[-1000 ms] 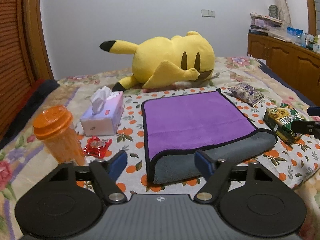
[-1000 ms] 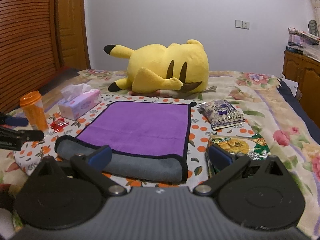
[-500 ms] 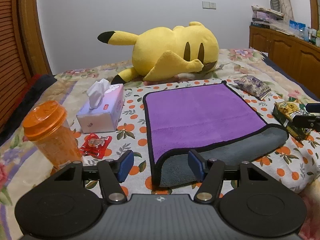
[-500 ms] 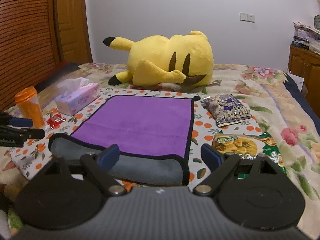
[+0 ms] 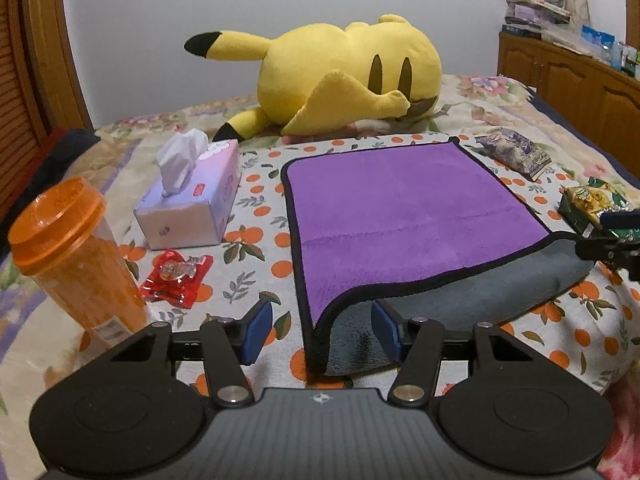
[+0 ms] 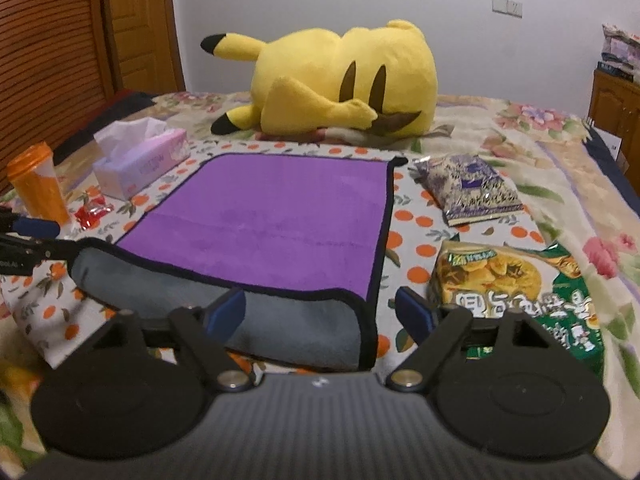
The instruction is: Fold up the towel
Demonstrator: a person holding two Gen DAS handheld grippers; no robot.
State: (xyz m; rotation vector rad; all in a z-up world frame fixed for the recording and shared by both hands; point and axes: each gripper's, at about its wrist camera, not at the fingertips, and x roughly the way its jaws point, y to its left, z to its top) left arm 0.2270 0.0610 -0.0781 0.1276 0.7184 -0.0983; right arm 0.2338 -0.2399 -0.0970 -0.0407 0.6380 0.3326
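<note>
A purple towel (image 5: 404, 208) with a black hem and grey underside lies on the orange-print cloth on the bed; it also shows in the right wrist view (image 6: 272, 216). Its near edge is rolled under, showing a grey band (image 5: 460, 304). My left gripper (image 5: 322, 330) is open, its fingers on either side of the towel's near left corner. My right gripper (image 6: 320, 314) is open, its fingers on either side of the near right corner (image 6: 360, 320). Neither holds the cloth.
An orange cup (image 5: 72, 256), a tissue box (image 5: 192, 204) and a red wrapper (image 5: 176, 276) sit left of the towel. A purple snack bag (image 6: 468, 188) and a green one (image 6: 516, 292) lie right. A yellow plush toy (image 5: 344, 80) lies behind. A wooden cabinet (image 5: 568, 76) stands right.
Both grippers have moved forward and lower toward the towel's near corners. The left gripper's fingers have narrowed a little. The towel has not moved.
</note>
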